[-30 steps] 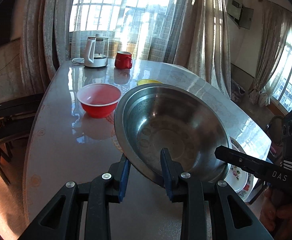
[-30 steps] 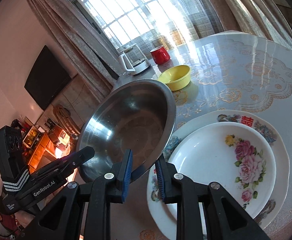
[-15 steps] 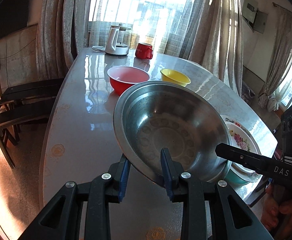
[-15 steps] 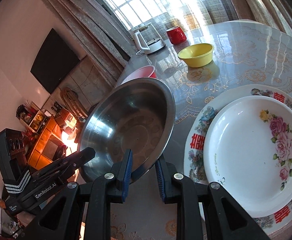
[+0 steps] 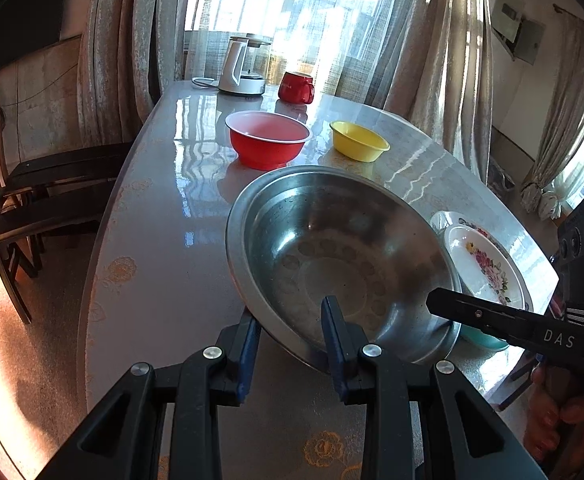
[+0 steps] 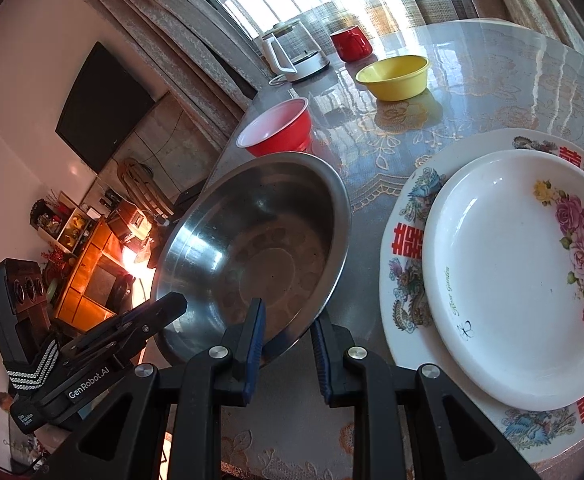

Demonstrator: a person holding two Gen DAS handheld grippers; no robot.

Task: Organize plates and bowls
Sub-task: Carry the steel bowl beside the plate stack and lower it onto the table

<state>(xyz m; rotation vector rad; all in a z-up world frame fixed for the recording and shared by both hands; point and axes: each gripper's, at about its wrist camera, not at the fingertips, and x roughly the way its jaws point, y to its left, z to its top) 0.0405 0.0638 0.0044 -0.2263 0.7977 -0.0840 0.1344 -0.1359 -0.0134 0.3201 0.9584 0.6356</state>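
Steel bowl [image 5: 344,264] is clamped at its near rim by your left hand-held gripper [image 5: 290,328] and right hand-held gripper [image 6: 286,332], tilted above the bench [image 5: 160,280]. Set it down next; free bench lies left, stacked plates [image 6: 508,272] just right.

The left gripper [image 5: 292,332] clamps the near rim of a tilted steel basin [image 5: 340,264], the right gripper [image 5: 444,304] pinching its other side. Beyond sit a red bowl [image 5: 268,144] and yellow bowl [image 5: 358,146] (well apart from the basin).
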